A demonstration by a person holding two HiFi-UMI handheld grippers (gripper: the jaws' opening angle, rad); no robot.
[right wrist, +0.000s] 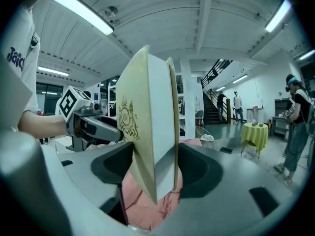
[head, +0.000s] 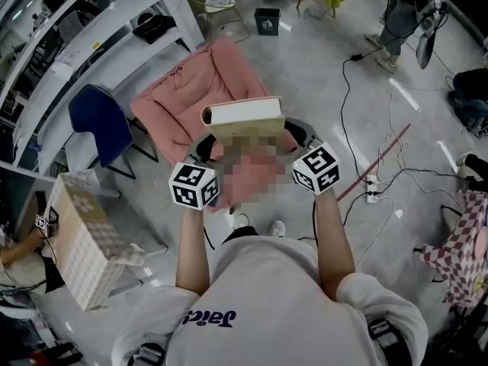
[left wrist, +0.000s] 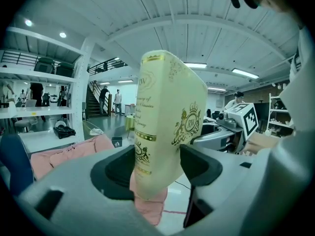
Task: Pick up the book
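Note:
A cream hardcover book (head: 244, 113) with gold crests is held up in the air in front of the person, above a pink armchair (head: 183, 90). My left gripper (head: 207, 148) clamps its left end and my right gripper (head: 302, 137) its right end. In the left gripper view the book (left wrist: 167, 117) stands between the dark pads (left wrist: 197, 163), spine towards the camera, both jaws pressing on it. In the right gripper view the book (right wrist: 147, 117) shows its white page edge, gripped the same way by the right gripper (right wrist: 152, 170). Each gripper view shows the other gripper beyond the book.
Below stand the pink armchair, a blue chair (head: 99, 124) and a patterned box (head: 80, 239) at the left. White shelving (head: 91, 44) runs along the upper left. Cables and a power strip (head: 372, 189) lie on the floor at right. A person (head: 400, 21) stands at the far right.

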